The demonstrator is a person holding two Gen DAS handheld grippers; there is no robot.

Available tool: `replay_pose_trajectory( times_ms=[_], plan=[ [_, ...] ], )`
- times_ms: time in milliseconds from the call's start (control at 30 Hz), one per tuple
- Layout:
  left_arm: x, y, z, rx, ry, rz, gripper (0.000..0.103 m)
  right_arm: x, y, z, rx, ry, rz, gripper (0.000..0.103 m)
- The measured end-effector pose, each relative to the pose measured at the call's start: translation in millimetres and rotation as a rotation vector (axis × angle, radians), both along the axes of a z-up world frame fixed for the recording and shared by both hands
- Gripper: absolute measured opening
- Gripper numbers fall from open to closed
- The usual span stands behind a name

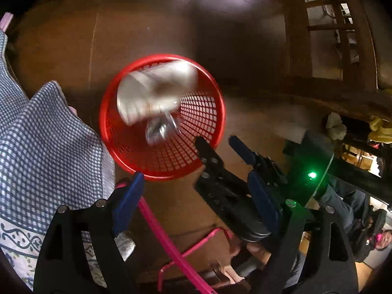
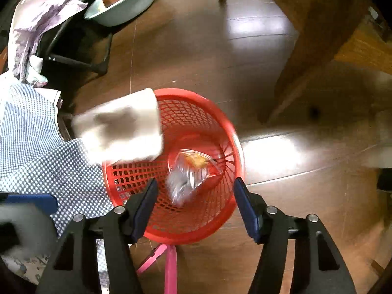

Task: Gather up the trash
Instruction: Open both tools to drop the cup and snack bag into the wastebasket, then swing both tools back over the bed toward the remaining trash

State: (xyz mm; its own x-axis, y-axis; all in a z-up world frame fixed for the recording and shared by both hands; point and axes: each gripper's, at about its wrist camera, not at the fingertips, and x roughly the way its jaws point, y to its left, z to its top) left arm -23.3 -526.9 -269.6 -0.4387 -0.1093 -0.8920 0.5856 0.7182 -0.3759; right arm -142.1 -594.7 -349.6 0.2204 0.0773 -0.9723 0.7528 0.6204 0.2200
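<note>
One blurred white wrapper [image 2: 120,127] over red basket [image 2: 227,125], w/ foil inside.

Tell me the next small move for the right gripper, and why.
Probably lift the right gripper back and away. Its jaws stand open and empty above the red basket, while a blurred white paper piece and a clear wrapper are already over or inside it, so the drop seems made.

Dim, fisheye-warped views; floor [image 2: 259,31] glare; white object [image 2: 120,127], perhaps paper, motion-blurred.
</note>
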Motion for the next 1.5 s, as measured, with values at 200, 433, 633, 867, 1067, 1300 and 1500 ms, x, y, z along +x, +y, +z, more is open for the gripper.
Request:
replay_pose_trajectory(
  times_ms=[200, 433, 633, 867, 1067, 1300, 1500],
  plan=[
    [2, 2, 17, 0.004, -0.097, -0.039, 0.086, -3, -2, 16, -0.011, -0.006, -0.024, 0.063],
    [17, 17, 43, 0.018, -0.243, 0.029, 0.086, -13, -13, 46, -0.037, -0.008, -0.022, 0.067],
    [20, 34, 81, -0.014, -0.332, 0.107, 0.086, -17, -10, 105, -0.113, -0.027, 0.010, 0.074],
    [23, 79, 175, -0.152, -0.468, 0.145, 0.086, -3, 1, 183, -0.216, -0.109, 0.030, 0.083],
    [57, 165, 261, -0.244, -0.596, 0.279, 0.086, 46, 49, 252, -0.297, -0.223, 0.156, 0.085],
    [77, 309, 315, -0.199, -0.785, 0.512, 0.091, 107, 121, 316, -0.338, -0.342, 0.315, 0.087],
    [89, 437, 317, -0.138, -0.771, 0.769, 0.091, 154, 183, 340, -0.361, -0.400, 0.446, 0.087]
  ],
)
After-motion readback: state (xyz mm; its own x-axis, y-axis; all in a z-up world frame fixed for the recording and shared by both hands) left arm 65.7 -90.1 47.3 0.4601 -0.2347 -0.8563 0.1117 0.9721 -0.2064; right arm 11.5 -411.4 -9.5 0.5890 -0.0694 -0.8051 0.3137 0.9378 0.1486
